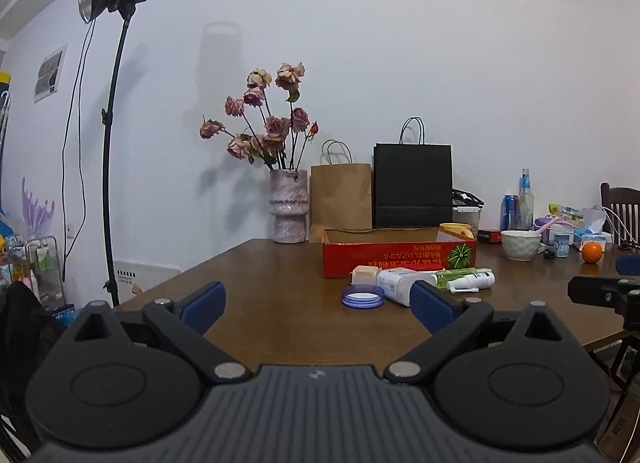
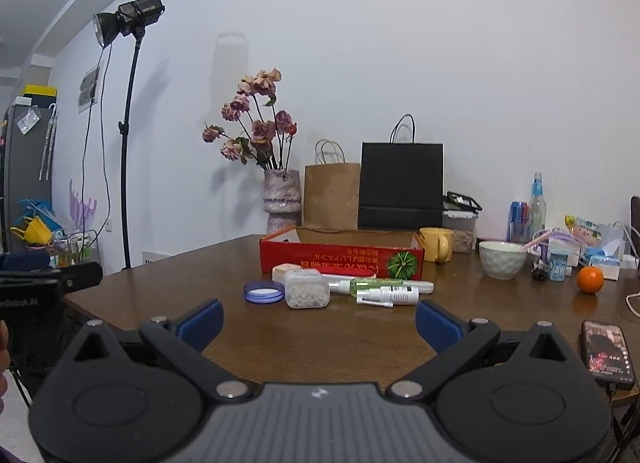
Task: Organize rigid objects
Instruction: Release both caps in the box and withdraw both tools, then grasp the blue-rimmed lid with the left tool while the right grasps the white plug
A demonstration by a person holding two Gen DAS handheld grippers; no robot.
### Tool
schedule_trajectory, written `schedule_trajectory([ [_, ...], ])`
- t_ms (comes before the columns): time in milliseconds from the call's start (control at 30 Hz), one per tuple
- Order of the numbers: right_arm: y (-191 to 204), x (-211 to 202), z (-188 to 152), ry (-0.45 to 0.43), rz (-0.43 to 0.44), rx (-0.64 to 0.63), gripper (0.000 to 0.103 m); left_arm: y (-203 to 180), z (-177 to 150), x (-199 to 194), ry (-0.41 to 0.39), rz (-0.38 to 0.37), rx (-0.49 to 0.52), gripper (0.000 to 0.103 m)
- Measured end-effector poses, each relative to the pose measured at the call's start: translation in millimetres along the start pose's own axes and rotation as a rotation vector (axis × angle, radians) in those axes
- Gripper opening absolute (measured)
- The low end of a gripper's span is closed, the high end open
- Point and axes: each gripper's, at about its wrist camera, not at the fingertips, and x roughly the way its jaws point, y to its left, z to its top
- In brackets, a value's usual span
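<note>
Red cardboard marks my goal: the open box (image 2: 341, 259) sits mid-tabletop (image 2: 304, 339), and the loose things lie just in front of it on its near side — a blue lid (image 2: 264, 292), a clear tub of white pellets (image 2: 307, 288), a green bottle (image 2: 370, 285) and a white spray bottle (image 2: 390, 296). My left tongs (image 1: 316, 303) and right tongs (image 2: 319, 321) both hang released and empty, well short of the cluster. I judge nothing is sorted yet, so I'd take the tub first, approaching level and squeezing across its flat sides.
</note>
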Motion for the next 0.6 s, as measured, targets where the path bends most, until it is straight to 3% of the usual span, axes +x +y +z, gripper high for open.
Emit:
schedule_trajectory([
  [267,-8,25,-6,0.045,-0.011,0.005,0.103,-7,-8,25,0.046,-0.007,0.019,0.101],
  [400,-20,53,-1,0.078,-0.004,0.02,0.1,-21,-13,63,0.153,-0.09,0.096,0.101],
  [600,-36,114,23,0.139,0.071,0.032,0.094,-30,-4,124,0.147,-0.089,0.078,0.098],
])
